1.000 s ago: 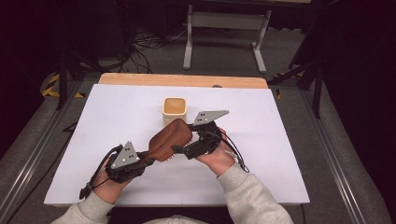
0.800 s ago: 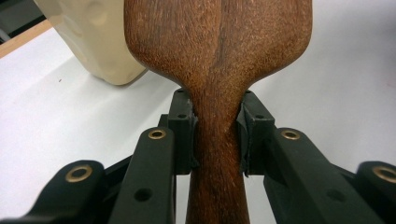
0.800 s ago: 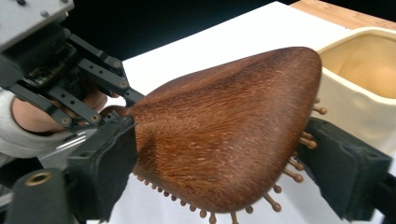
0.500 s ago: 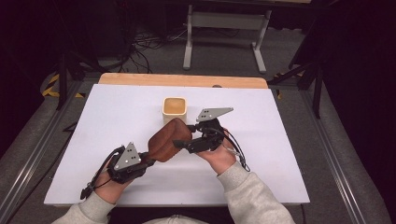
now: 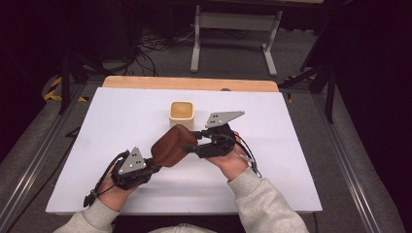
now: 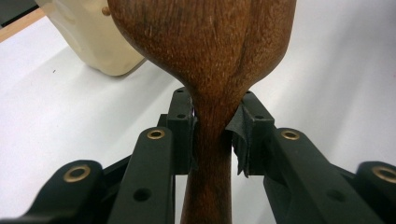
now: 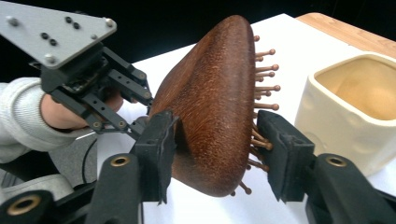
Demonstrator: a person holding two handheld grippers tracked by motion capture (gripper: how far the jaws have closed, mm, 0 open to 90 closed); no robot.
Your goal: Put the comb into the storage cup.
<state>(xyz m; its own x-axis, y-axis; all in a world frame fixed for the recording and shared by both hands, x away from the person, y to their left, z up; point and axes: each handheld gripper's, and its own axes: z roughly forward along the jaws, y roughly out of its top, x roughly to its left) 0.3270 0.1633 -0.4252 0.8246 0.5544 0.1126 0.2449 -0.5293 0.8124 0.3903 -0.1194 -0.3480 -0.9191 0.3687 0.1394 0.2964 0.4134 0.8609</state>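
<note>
One wooden hairbrush (image 5: pixel 168 145) is held above the middle of a white worktop (image 5: pixel 121 116) between two hand-held tongs, with one cream square cup (image 5: pixel 181 114) standing just beyond it toward the upper centre of the high view. The left tongs (image 5: pixel 151 165), at lower left of that frame, are clenched on the brush's narrow handle; in the left gripper view both black pads press the dark wood where the handle widens into the head (image 6: pixel 210 56), and the cup (image 6: pixel 93 42) sits at upper left. The right tongs (image 5: pixel 189 147), just right of centre, straddle the broad brush head, and their jaws have just been closing on it: in the right gripper view the left pad lies against the smooth wooden back (image 7: pixel 210 102) and the right pad meets the ball-tipped wooden pins (image 7: pixel 266 88) on the bristle side. In that view, the left tongs (image 7: pixel 140 122) appear at upper left under their grey three-cornered plate, and the cup (image 7: pixel 345 116) stands at right. Two grey sleeves enter from the bottom edge.
</note>
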